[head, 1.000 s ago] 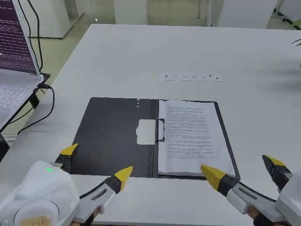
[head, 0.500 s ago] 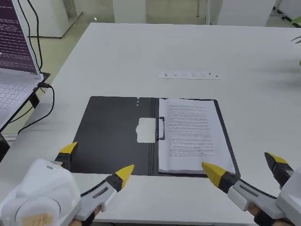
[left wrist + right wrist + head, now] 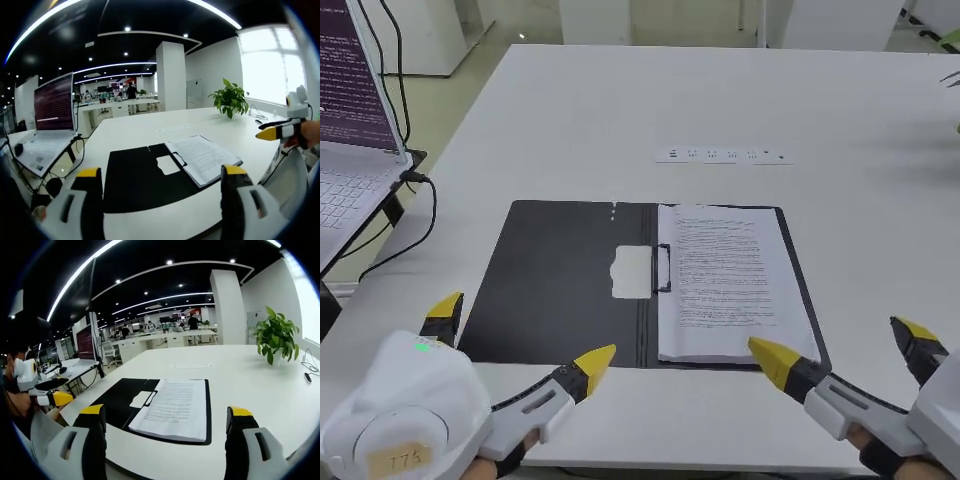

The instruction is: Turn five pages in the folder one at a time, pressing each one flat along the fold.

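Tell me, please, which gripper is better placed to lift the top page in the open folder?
The right gripper, probably: it hovers open off the near right corner of the paper stack, where a free page edge lies. The left gripper, also open, faces the folder's bare black cover, across the fold.

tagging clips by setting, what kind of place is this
Most likely an open-plan office: a large white table with a laptop beside it, rows of desks farther back under recessed ceiling lights, and a potted plant.
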Tool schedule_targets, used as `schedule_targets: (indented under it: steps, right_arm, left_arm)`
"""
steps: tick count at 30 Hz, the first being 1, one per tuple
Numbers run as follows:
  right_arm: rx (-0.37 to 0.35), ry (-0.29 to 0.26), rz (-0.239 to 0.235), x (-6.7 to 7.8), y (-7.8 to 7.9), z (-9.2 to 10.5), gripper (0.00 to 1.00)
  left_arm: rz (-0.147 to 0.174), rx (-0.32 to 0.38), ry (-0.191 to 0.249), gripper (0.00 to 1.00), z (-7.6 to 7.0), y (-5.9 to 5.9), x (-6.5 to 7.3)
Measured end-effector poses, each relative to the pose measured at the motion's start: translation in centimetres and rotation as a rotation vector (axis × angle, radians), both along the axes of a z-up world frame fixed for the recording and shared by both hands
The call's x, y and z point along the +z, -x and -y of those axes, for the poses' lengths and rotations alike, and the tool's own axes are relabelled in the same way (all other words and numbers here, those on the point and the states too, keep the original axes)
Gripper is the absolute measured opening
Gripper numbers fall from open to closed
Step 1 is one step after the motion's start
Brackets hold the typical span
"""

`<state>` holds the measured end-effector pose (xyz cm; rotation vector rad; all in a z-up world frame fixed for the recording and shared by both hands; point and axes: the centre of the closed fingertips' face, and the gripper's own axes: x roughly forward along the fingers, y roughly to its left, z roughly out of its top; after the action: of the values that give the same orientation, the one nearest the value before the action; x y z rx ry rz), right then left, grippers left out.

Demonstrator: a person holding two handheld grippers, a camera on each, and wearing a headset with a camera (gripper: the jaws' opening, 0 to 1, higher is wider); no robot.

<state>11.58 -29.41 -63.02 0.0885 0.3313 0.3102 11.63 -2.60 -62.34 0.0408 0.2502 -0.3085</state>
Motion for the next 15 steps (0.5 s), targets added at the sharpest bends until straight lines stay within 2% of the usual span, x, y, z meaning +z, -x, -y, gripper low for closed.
schedule_targets:
  steps: [15]
  right_arm:
    - [0.001, 0.001, -0.007, -0.24, -0.08, 0.01, 1.0]
  left_arm:
    - [-0.01, -0.016, -0.009, 0.98, 0.32, 0.05, -0.28]
